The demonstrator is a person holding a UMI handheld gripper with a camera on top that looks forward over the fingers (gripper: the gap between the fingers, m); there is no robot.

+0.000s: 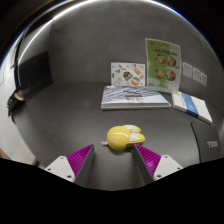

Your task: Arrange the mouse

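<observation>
the tongs (114, 160) are standing spread wide, their two fingers (75, 160) reaching forward with the purple pads facing each other across an open gap, and nothing is being pinched between them. just ahead of the fingertips, sitting on the grey worktop (60, 115) and roughly in line with the gap, the yellow mouse (125, 137) is lying on its own, apart from both fingers; it is not yet between them. it is looking like a small rounded plastic shell with a paler patch on top, so by my judgement it is going to be light and stiff, not fragile, but smooth and domed, which is making it likely to slip or squirt forward if squeezed high on the curve. the safest hold is seeming to be low across its two flanks, at the widest part of the body, with the pads pressing flat on the sides rather than on the sloping top or the buttons. whether a cable is trailing from it is not something i am able to tell. beyond the mouse, near the back of the worktop, a stack of papers (133, 96) is lying flat, an open booklet (192, 104) is resting to one side of it, and printed sheets (163, 64) are hanging on the wall behind, well apart from the mouse.
</observation>
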